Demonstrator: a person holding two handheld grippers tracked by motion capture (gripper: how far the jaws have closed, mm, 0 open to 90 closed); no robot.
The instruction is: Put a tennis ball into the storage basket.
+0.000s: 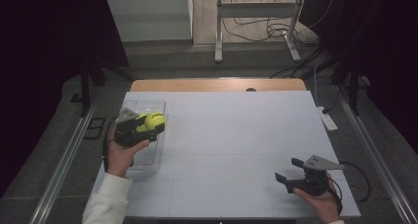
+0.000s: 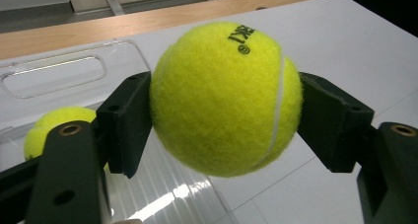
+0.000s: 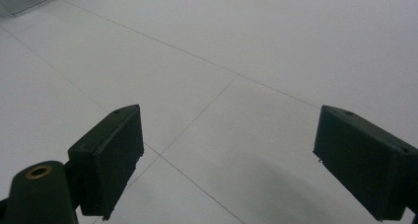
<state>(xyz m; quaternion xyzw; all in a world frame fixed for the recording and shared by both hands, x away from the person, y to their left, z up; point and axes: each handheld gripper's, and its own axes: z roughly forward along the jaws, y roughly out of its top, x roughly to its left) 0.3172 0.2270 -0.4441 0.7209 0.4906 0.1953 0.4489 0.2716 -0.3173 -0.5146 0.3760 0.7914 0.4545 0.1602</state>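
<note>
Your left tongs [image 2: 224, 110] are pinching a yellow tennis ball [image 2: 226, 98] between both pads, holding it in the air over the right edge of the clear plastic bin [image 1: 153, 104] at the left of the white desk [image 1: 236, 135]. A second tennis ball [image 2: 52, 130] lies inside that bin, below and behind the held one. Your right tongs [image 1: 289, 168] stand spread wide with nothing between them, resting low near the desk's front right corner, well apart from the bin.

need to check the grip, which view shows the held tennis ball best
The left gripper view: the tennis ball is large and sharp, with both pads of the left gripper pressing its sides. The high view shows it small, over the clear bin. The right gripper view faces bare table.
</note>
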